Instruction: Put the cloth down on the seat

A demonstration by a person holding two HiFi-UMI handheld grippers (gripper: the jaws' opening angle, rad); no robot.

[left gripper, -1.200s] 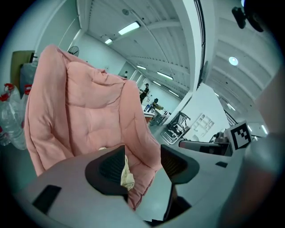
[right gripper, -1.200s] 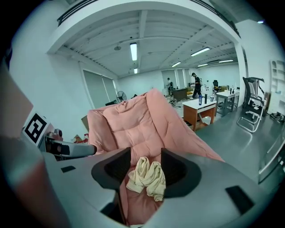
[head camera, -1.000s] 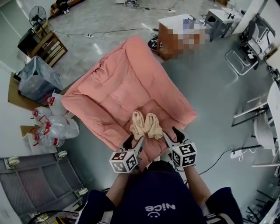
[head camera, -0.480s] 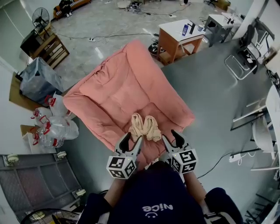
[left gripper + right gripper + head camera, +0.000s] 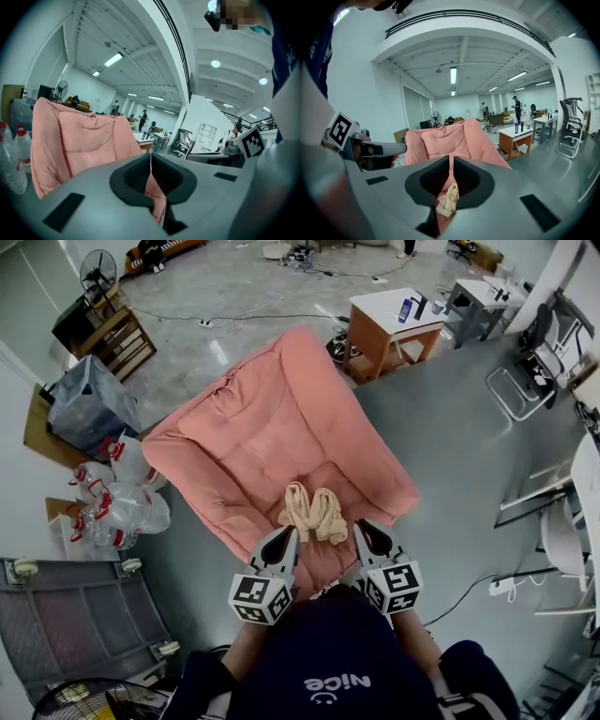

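Cloth on seat, both grippers clenched, empty.
Cloth lies toward 6 o'clock on the seat; left gripper at its 7 o'clock, right gripper at 5 o'clock, jaws just closed on nothing.

We find the crumpled beige cloth on the pink padded seat, near its front edge. Left of the seat stand clear plastic bottles; behind it, a white-topped wooden table.
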